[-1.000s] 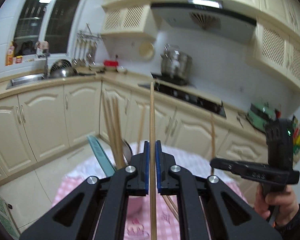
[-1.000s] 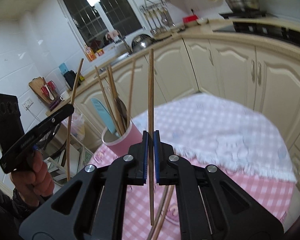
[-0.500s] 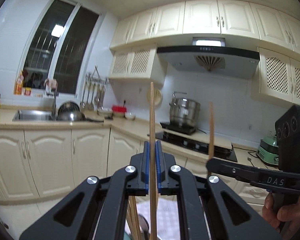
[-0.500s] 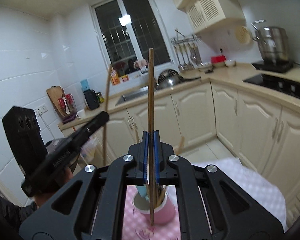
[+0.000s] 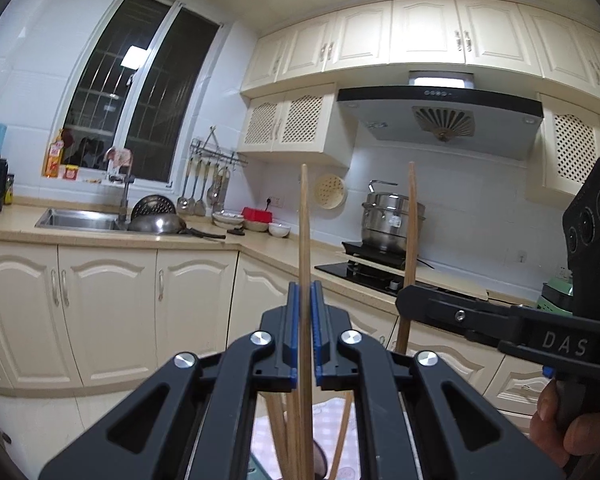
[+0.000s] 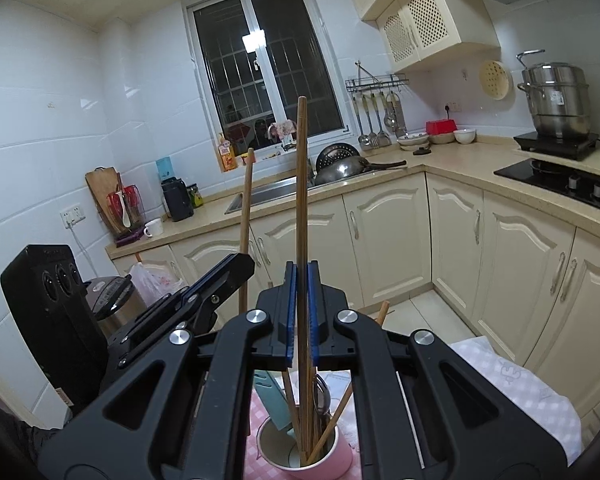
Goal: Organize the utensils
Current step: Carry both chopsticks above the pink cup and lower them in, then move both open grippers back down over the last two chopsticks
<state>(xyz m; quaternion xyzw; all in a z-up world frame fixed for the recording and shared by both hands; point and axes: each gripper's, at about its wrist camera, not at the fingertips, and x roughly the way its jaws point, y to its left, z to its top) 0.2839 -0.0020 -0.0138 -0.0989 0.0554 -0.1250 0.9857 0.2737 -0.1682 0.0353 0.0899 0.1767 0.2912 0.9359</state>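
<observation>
Against the frames of half a second and one second ago, both views are pitched higher: more ceiling and upper cabinetry is taken in, and the pink-and-white checked tablecloth (image 6: 512, 384) has dropped toward the lower edge.

Left wrist view: the black left gripper with blue-lined fingers (image 5: 305, 320) is pressed together on a pale wooden chopstick (image 5: 305, 248), held upright, as in both earlier frames. Below the fingers, further wooden sticks (image 5: 284, 432) are seen, but what they stand in is cut off by the frame edge. To the right of this gripper, the black right gripper (image 5: 406, 300) is seen side-on, clamped on a second wooden chopstick (image 5: 411, 216), which stands nearer to the left gripper than half a second ago. The hand (image 5: 576, 432) holding it is cut off at the lower right corner.

Right wrist view: to the left of the fingers, the left gripper and its upright chopstick appear; the person behind it is largely hidden. At centre, the right gripper's fingers are closed on the second chopstick, whose lower end passes down toward the round pink cup (image 6: 320, 464) directly below; whether its tip is inside cannot be told. The cup holds several wooden sticks, a light blue flat utensil (image 6: 274, 404) and a metal utensil (image 6: 322, 390), the latter partly hidden.
</observation>
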